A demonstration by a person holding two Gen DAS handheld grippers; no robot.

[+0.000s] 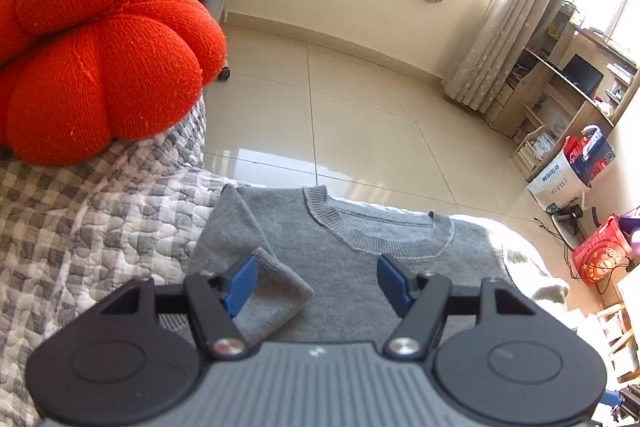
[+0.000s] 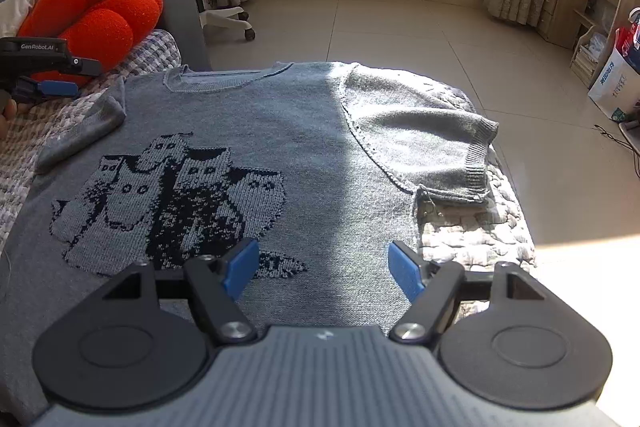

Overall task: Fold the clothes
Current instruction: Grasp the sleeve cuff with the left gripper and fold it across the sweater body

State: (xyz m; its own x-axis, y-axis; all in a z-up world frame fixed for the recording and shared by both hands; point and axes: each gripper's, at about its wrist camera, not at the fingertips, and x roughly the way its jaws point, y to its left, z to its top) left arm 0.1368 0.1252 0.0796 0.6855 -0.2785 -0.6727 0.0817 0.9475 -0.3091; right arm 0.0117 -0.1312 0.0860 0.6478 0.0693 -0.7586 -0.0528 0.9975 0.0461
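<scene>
The sweater [image 2: 224,163] lies face up and flat on the quilt [image 2: 472,239], its collar [image 2: 224,79] toward the floor, which looks like a layout meant for folding. The sleeve left of the collar [image 2: 80,135] is turned in so that its cuff rests on the sweater's shoulder; the sleeve right of the collar [image 2: 424,143] is spread out sideways on the quilt, so that side probably remains to be folded. The left gripper [image 1: 316,281] hovers above the folded sleeve, fingers spread, pinching nothing; the cuff lies just beside one pad [image 1: 240,285], and contact cannot be judged. The right gripper [image 2: 322,273] hangs over the sweater's lower part, below the printed picture [image 2: 172,203], fingers spread wide and empty.
</scene>
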